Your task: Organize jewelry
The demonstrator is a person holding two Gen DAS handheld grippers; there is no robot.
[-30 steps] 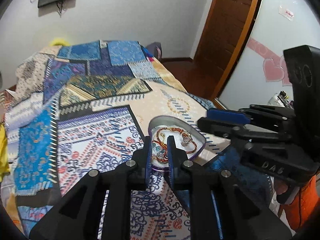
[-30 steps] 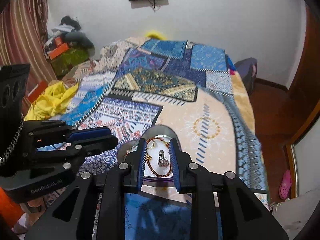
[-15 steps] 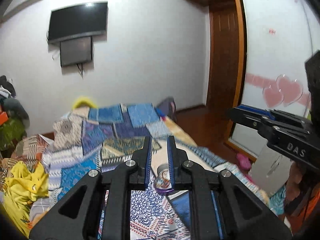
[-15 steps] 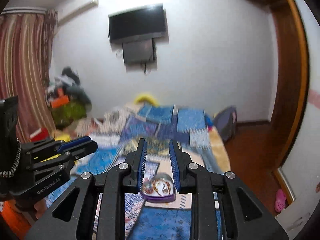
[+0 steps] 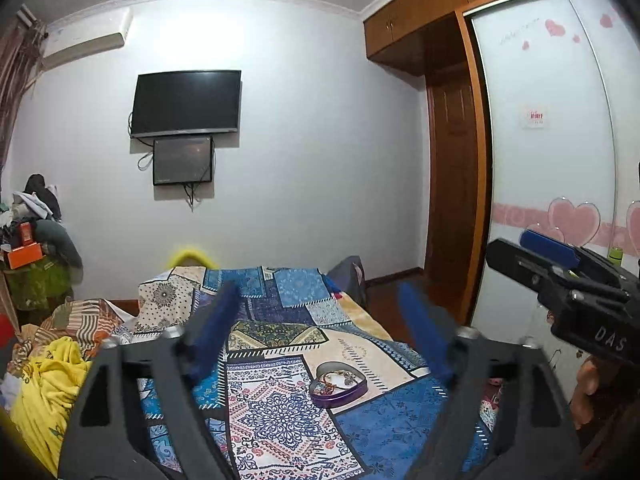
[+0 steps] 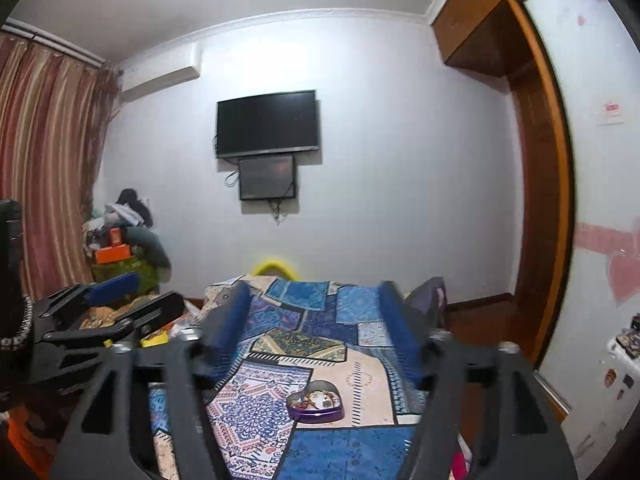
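Note:
A purple heart-shaped tin [image 5: 339, 385] holding beaded jewelry lies open on the patterned bedspread [image 5: 276, 412]; it also shows in the right wrist view as the tin [image 6: 316, 400]. My left gripper [image 5: 318, 300] is raised well above and behind it, its jaws opening wide with nothing between them. My right gripper [image 6: 314, 298] is likewise lifted, its jaws opening, with nothing in them. Each gripper shows at the edge of the other's view: the right gripper [image 5: 560, 272] at the right, the left gripper [image 6: 100, 312] at the left.
The bed runs toward the far wall with a mounted TV [image 5: 187, 103]. A yellow cloth [image 5: 48, 392] and a clothes pile [image 6: 124, 240] lie to the left. A wardrobe with heart stickers [image 5: 560, 200] and a wooden door [image 5: 452, 200] stand to the right.
Both grippers rose and tilted up from just over the tin to a nearly level view of the room. Their jaws went from nearly shut to wide apart.

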